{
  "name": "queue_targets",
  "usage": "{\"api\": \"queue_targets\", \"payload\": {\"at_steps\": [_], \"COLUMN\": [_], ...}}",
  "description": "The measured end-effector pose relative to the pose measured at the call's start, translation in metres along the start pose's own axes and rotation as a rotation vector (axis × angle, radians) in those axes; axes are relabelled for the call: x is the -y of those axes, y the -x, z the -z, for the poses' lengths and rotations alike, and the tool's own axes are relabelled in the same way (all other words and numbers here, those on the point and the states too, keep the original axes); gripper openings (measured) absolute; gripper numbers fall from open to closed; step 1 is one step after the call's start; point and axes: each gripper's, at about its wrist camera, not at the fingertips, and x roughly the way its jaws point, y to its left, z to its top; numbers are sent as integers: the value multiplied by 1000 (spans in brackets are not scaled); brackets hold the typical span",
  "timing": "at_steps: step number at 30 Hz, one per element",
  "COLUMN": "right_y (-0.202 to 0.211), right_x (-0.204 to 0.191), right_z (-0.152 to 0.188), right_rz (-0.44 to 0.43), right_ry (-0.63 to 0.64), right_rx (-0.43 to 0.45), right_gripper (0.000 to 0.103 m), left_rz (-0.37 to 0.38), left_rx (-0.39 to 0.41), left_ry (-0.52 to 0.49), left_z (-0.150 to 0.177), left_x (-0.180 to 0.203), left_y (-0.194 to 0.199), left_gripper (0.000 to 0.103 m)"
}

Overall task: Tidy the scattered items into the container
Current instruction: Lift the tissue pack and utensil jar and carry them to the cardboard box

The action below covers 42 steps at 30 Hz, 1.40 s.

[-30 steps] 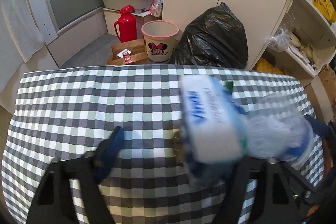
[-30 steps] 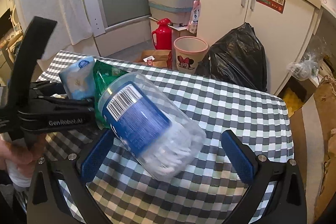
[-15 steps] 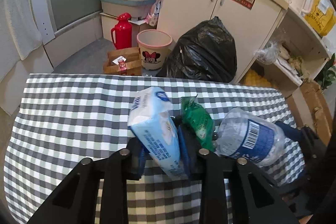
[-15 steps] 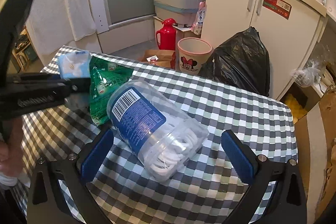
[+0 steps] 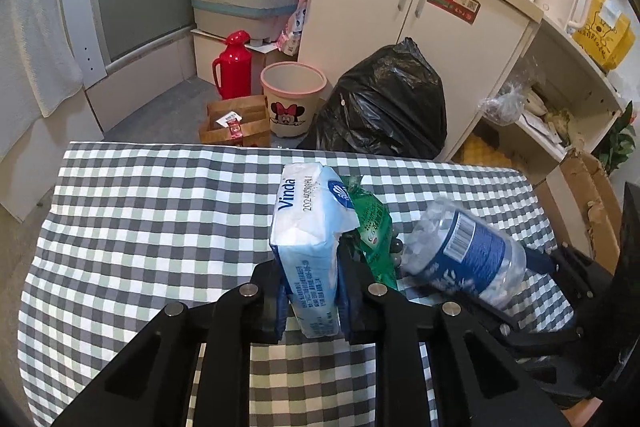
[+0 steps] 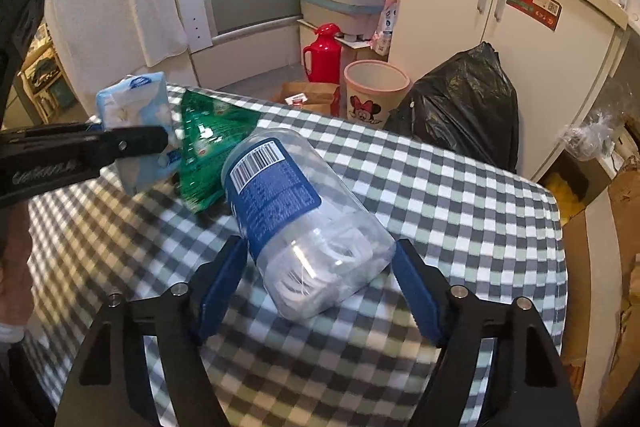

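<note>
The left gripper [image 5: 311,297] has its fingers clenched on a blue tissue pack [image 5: 310,239], which stands upright between them above the checked bench [image 5: 152,211]. The right gripper [image 6: 320,275] has its fingers on both sides of a clear jar [image 6: 304,223] lying tilted on the bench; whether they press it I cannot tell. A green packet [image 6: 204,151] lies between pack and jar. Far behind, on the floor, stand a pink bin [image 5: 292,99] and a black bag [image 5: 384,103].
</note>
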Motion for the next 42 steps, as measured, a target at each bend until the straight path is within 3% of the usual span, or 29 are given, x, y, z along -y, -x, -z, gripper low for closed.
{"api": "queue_targets", "payload": {"at_steps": [4, 14, 20, 28, 35, 40, 41, 42], "right_y": [14, 35, 61, 74, 47, 22, 20, 20], "right_x": [-5, -8, -14, -28, -52, -63, -66, -68], "right_z": [10, 22, 22, 27, 23, 10, 7, 5], "right_rz": [-71, -114, -146, -183, -245, -267, -267, -273], "right_ry": [-13, -68, -78, -64, -2, 16, 22, 25], "right_rx": [-4, 30, 93, 95, 42, 34, 34, 41], "right_gripper": [72, 71, 70, 69, 71, 78, 77, 63], "left_rz": [-1, -5, -8, -4, -9, -20, -22, -25], "left_rx": [12, 37, 57, 94, 99, 101, 102, 103], "left_ry": [1, 16, 21, 21, 37, 47, 49, 51], "left_z": [0, 2, 3, 6, 10, 9, 9, 8], "left_x": [-2, -10, -12, -14, -24, -32, -34, -36], "left_y": [6, 26, 41, 67, 74, 75, 75, 75], "left_gripper": [20, 20, 20, 20, 20, 20, 20, 20]}}
